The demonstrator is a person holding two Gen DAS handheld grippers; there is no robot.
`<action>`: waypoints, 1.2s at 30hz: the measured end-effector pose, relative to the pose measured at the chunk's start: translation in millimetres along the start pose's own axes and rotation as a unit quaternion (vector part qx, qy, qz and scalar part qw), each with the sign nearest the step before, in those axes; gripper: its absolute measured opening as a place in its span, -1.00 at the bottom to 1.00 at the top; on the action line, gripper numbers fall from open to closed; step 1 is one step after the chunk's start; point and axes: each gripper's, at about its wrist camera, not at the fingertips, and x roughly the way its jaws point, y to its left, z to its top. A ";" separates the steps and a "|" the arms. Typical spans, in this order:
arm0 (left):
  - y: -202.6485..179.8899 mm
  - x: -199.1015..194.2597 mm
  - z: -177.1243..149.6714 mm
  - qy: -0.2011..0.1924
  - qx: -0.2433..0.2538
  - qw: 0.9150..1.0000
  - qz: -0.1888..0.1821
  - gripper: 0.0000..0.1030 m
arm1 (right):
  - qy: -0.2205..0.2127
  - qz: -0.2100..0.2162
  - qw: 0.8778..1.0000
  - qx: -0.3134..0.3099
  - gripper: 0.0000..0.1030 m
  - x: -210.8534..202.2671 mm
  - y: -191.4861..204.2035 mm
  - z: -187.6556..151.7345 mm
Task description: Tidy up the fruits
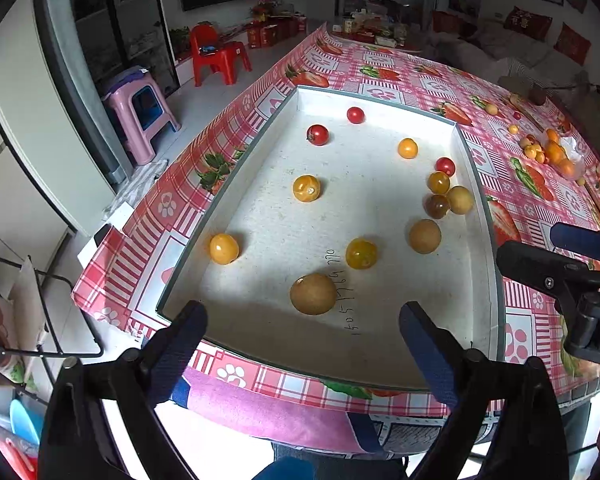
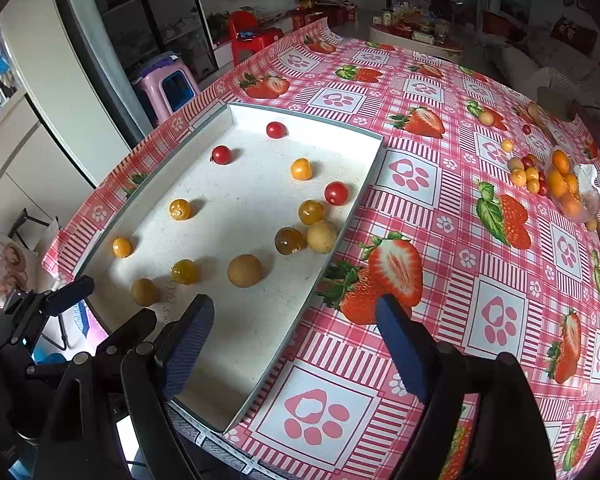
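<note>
left wrist view: the left hand-held gripper (image 1: pixel 303 322) stands released, a brown fruit (image 1: pixel 313 293) just ahead between its fingers in the white tray (image 1: pixel 480 184). right hand-held gripper (image 2: pixel 296 322) likewise released, empty, straddling the tray's wall

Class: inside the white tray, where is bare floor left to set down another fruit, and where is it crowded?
Free: the tray middle, between the red tomatoes and yellow tomato, plus the near-right corner. Crowded: the right wall cluster.
</note>
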 end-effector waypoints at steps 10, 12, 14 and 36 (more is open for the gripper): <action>-6.3 -6.9 -4.3 -0.015 0.011 0.999 0.039 1.00 | -0.013 -0.036 0.999 0.020 1.00 -15.0 5.9 -25.1; -4.0 -8.3 -5.0 -0.016 0.007 0.999 0.045 1.00 | -0.017 -0.035 0.999 0.024 1.00 -17.9 8.2 -27.6; -2.6 -8.7 -5.9 -0.016 0.006 0.999 0.047 1.00 | -0.021 -0.038 0.999 0.028 1.00 -20.1 10.5 -29.9; 5.4 -8.8 -11.9 -0.012 0.000 0.999 0.038 1.00 | -0.019 -0.038 0.998 0.039 1.00 -17.7 23.4 -38.0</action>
